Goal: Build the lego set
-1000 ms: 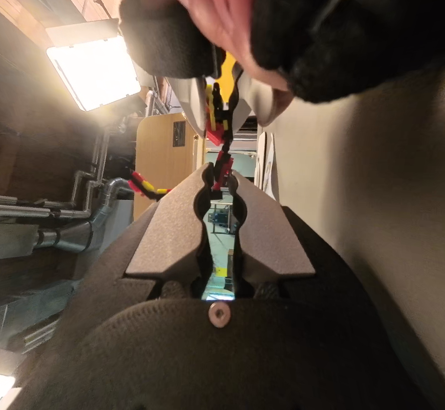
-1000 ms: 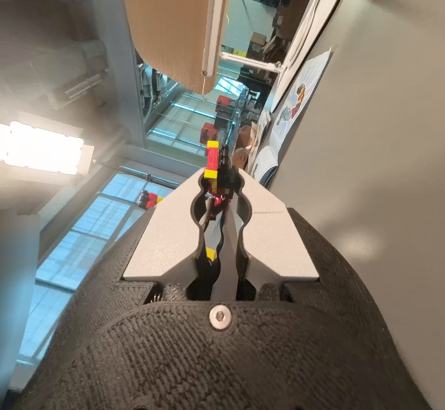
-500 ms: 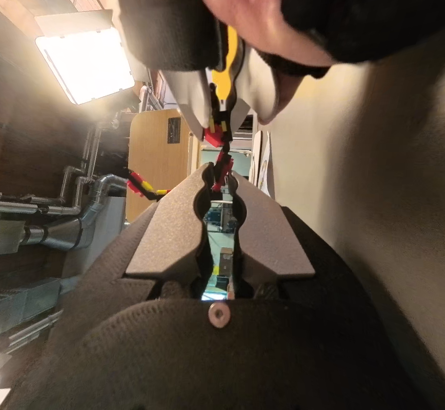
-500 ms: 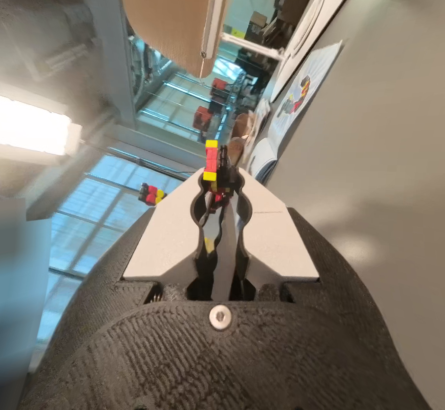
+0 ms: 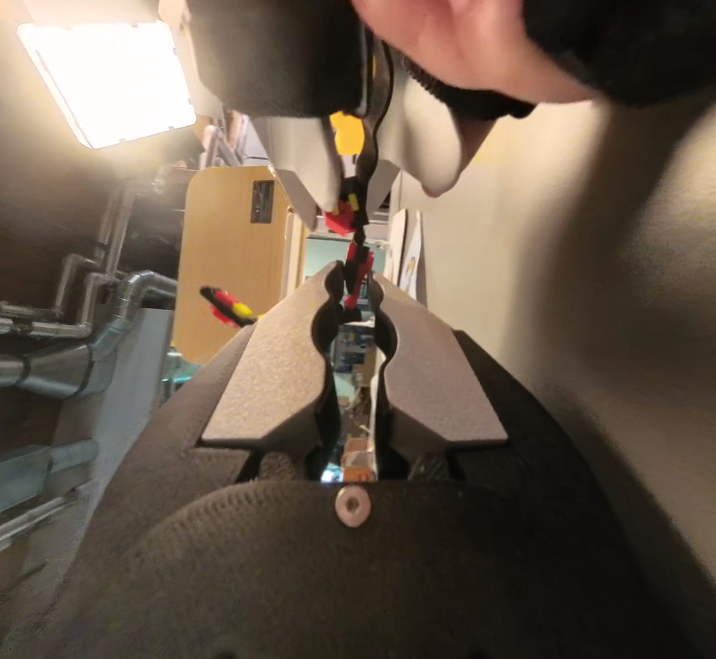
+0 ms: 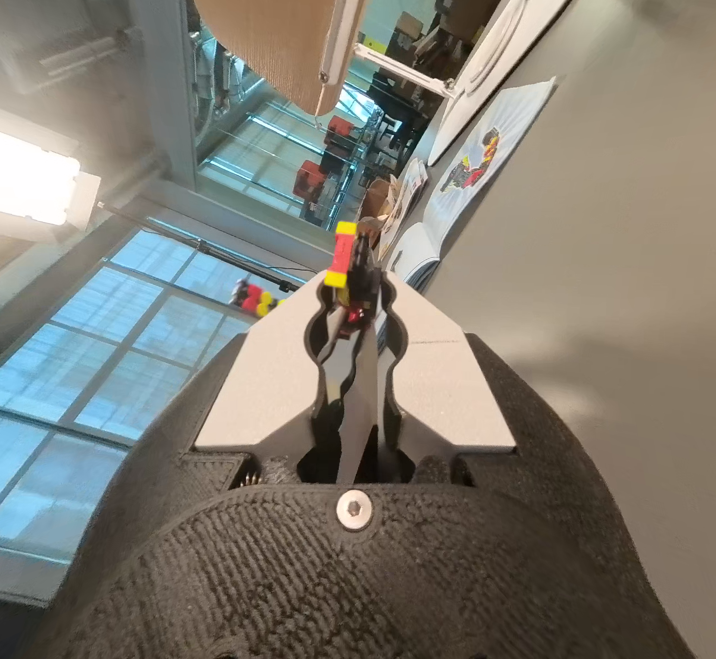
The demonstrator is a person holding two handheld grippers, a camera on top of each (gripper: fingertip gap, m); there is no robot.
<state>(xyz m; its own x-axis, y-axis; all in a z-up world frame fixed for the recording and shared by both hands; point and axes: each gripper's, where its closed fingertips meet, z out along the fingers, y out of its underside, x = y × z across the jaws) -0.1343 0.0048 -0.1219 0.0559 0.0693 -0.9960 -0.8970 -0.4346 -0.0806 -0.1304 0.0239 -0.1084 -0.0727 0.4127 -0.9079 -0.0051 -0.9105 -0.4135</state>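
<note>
A small red, yellow and black lego model hangs in the air between my two grippers, beside the grey table (image 6: 581,311). My left gripper (image 5: 354,277) is shut on its red and black lower end (image 5: 358,272). My right gripper (image 6: 350,281) is shut on the model's black and red body (image 6: 358,292); a red bar with yellow ends (image 6: 341,255) sticks out past its tips. In the left wrist view the right gripper (image 5: 350,206) comes in from above, held by a hand (image 5: 445,9). A red and yellow limb (image 5: 228,301) juts out to the left, and also shows in the right wrist view (image 6: 253,297).
Both views are rolled sideways, with the table (image 5: 581,292) down the right side. A printed instruction sheet (image 6: 484,160) and an open booklet (image 6: 416,253) lie on it. A wooden panel (image 6: 271,13), windows (image 6: 97,350) and a bright lamp (image 5: 104,75) are behind. My left and right fingertips are right by each other. The wooden panel (image 6: 271,13) is about equally far from each gripper, around 35 cm.
Both grippers have kept their hold on the model. The pair has turned a little, so the background has slid in both views, and the hand and right gripper have shifted in the left wrist view.
</note>
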